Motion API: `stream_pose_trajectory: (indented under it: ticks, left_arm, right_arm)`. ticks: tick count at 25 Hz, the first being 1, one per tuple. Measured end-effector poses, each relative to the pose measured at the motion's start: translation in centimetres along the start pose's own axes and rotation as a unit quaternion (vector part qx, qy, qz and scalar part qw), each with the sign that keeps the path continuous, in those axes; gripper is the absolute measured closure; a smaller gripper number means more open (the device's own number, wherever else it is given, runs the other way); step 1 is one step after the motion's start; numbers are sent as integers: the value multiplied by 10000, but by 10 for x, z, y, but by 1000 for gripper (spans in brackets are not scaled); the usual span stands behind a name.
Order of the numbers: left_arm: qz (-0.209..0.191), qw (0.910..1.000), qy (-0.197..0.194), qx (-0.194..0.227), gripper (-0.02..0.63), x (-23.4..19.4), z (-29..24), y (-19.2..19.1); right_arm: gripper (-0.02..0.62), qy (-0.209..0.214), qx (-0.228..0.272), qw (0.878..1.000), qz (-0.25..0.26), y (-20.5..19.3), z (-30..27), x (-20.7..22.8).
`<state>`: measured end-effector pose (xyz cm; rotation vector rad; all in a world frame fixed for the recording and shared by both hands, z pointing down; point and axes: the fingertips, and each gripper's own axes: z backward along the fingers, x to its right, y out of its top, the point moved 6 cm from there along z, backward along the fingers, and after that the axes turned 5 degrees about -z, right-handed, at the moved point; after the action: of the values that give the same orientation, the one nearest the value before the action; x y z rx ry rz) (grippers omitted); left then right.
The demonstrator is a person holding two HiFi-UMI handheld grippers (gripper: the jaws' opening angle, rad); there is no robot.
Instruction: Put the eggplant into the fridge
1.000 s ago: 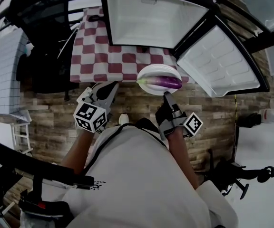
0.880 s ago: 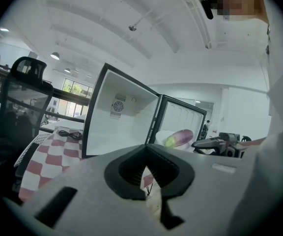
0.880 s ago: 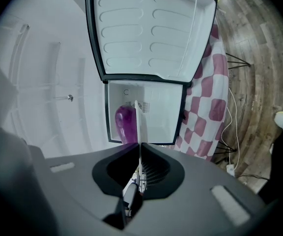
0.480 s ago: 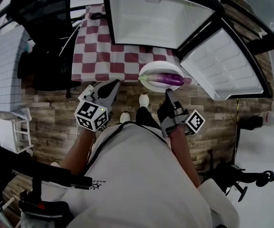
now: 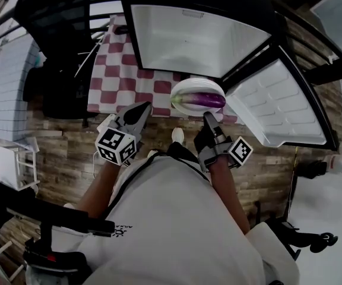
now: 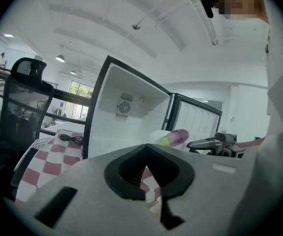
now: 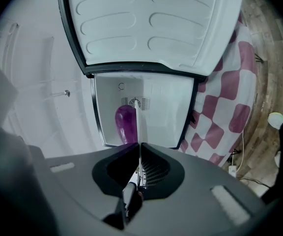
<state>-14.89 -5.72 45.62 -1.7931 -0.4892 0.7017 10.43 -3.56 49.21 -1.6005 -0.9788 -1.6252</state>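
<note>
Fridge (image 5: 200,37) at the far side of the bench (image 5: 123,76), which is covered in red-and-white checks. Its door (image 5: 278,105) is swung wide to the right, and the compartment facing the person shows only bare white walls.

Just in front of that opening, at its near right corner close to the door hinge, is a white plate (image 5: 186,91) with the eggplant (image 5: 205,101) lying in it. The eggplant's long axis runs left to right, across the mouth of the fridge, with the green stem end to the left.

The right gripper (image 5: 207,117) is clamped on the plate's near rim, which shows as a thin white edge between its jaws in the right gripper view. The eggplant therefore sits directly beyond this gripper, with the compartment straight on past it.

The left gripper (image 5: 144,107) has its jaws together with nothing between them. It is off to the left of the plate and apart from it.

By my reading the carry belongs to the right hand. The load probably needs to go farther in and a little left to clear the door frame.
</note>
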Motion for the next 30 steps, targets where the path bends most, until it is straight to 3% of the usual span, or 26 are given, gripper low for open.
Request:
stream_pose_trajectory:
  ticks: [10, 15, 24, 30]
  left_arm:
    - [62, 9989, 464, 73, 600, -18, -55, 26]
    - [201, 9967, 784, 76, 600, -21, -75, 29]
    - [282, 9905, 1342, 56, 600, -16, -106, 30]
    - [291, 9893, 1433, 21, 600, -19, -122, 27]
  right_arm:
    - [574, -88, -593, 9982, -85, 49, -63, 10]
    - [574, -101, -1000, 9948, 140, 69, -99, 18]
    - [574, -106, -1723, 9849, 79, 88, -149, 30]
    - [574, -107, -1876, 9822, 64, 95, -168, 38]
